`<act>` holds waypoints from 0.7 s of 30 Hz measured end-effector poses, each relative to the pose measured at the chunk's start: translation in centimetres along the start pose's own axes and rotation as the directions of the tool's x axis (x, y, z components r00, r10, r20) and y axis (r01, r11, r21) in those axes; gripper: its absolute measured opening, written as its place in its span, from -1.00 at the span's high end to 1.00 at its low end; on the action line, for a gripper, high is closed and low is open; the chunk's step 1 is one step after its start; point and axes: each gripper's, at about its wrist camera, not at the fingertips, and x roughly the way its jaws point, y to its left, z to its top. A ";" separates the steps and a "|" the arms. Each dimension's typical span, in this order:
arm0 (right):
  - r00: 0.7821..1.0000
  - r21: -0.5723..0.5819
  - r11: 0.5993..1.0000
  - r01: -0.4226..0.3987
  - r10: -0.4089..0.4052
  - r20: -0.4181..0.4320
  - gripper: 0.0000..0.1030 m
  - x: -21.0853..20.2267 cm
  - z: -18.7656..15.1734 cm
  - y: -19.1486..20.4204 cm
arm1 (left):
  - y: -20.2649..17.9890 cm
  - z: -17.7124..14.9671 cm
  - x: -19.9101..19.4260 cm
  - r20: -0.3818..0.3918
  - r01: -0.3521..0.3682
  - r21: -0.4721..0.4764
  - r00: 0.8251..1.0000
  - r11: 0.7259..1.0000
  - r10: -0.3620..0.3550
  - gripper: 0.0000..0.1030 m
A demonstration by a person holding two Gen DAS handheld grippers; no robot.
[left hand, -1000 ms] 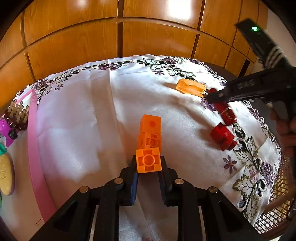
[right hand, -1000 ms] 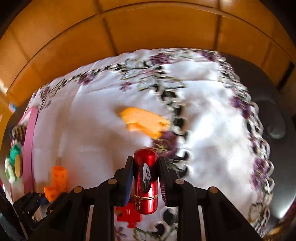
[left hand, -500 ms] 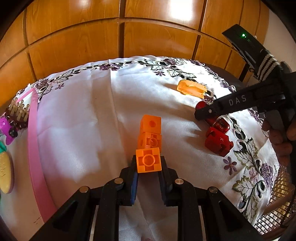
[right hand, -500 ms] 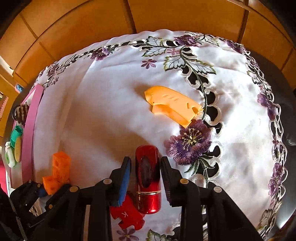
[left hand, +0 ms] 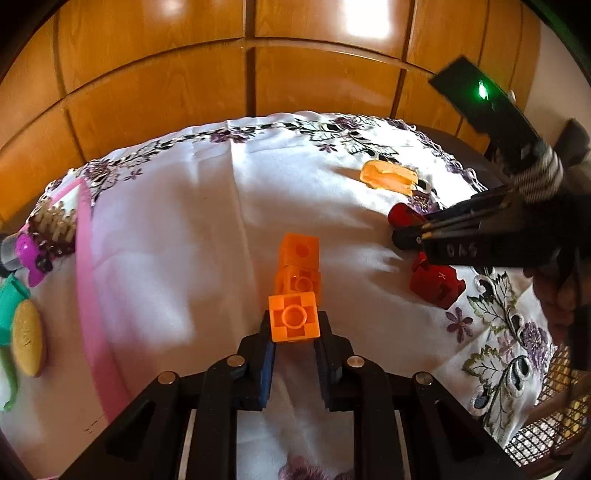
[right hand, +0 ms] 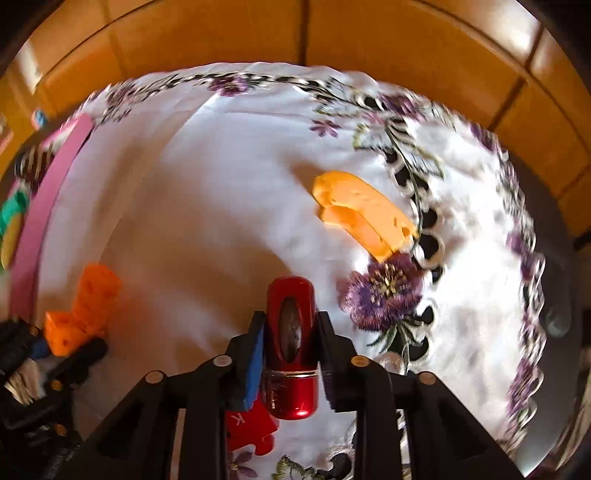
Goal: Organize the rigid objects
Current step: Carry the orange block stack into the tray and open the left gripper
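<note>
On tablecloth (right hand: 207,206), red tube (right hand: 291,332) between jaws.

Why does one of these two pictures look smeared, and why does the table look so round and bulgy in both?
Right wrist view: motion blur smears the embroidered tablecloth and the orange blocks, while the red tube in the gripper stays sharp. Left wrist view: crisp, with window glare on the wood panelling. Both: the fisheye lens bends straight edges into curves.
</note>
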 end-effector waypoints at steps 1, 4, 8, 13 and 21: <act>1.000 -0.019 1.000 0.011 -0.011 0.007 0.51 0.0 -0.1 0.2 | 0.2 0.1 -0.5 0.012 -0.001 -0.006 1.000 1.000 0.001 0.62; 0.999 -0.044 0.999 0.031 -0.030 0.019 0.51 -0.1 -0.1 0.7 | 0.6 0.4 -1.6 0.028 -0.001 -0.021 1.000 1.000 0.002 0.62; 0.998 -0.082 0.995 0.060 -0.057 0.038 0.51 -0.2 -0.3 1.4 | 0.9 0.8 -3.5 0.058 -0.018 -0.032 0.998 0.999 0.020 0.62; 0.997 -0.084 0.994 0.063 -0.060 0.039 0.51 -0.1 0.0 1.6 | 1.4 1.3 -6.3 0.110 -0.055 -0.052 0.992 0.997 0.061 0.61; 0.995 -0.118 0.989 0.094 -0.088 0.051 0.51 -0.2 -0.1 2.1 | 3.4 1.4 -9.1 0.158 -0.110 -0.109 0.979 0.988 0.127 0.61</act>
